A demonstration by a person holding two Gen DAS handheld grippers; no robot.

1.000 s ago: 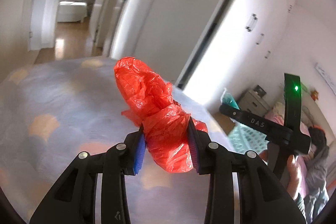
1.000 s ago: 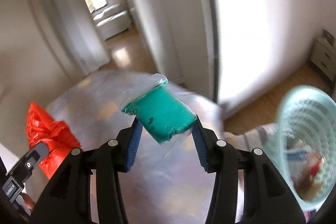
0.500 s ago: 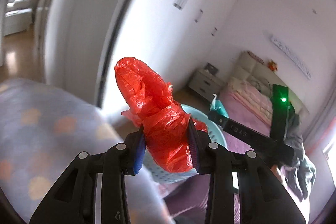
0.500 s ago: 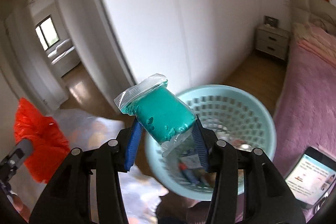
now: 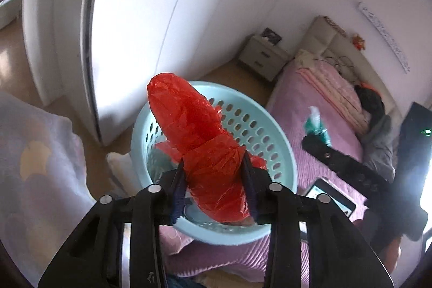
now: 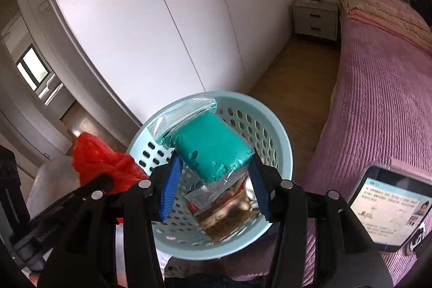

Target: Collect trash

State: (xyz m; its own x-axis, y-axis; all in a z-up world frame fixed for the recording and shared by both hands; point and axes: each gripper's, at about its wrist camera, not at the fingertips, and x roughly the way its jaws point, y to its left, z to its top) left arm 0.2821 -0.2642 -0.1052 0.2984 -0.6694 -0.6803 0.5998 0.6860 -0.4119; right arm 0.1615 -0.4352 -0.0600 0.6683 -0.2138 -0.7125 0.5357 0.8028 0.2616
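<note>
My left gripper [image 5: 213, 180] holds a crumpled red plastic bag [image 5: 199, 136] above the pale blue perforated basket [image 5: 280, 153]. Its jaws are opening, and the bag still fills the gap and touches both pads. In the right wrist view my right gripper [image 6: 213, 180] has a clear zip bag of teal paste [image 6: 213, 145] between its fingertips, over the same basket [image 6: 280, 142]. Those jaws are opening too, with the packet still caught at the pad tips. Wrappers and paper scraps [image 6: 229, 212] lie in the basket's bottom. The red bag [image 6: 102, 161] shows at the left there.
The basket rests at the corner of a pink-covered bed [image 6: 378, 104]. A lit phone [image 6: 391, 204] lies on the bed to its right. White wardrobe doors [image 6: 162, 26] and a grey nightstand [image 6: 316, 18] stand behind. A pale patterned blanket [image 5: 35, 166] is at the left.
Both grippers have swung from over the patterned blanket to above the blue basket, each carrying its load. The red bag looks a little looser between the left pads.
</note>
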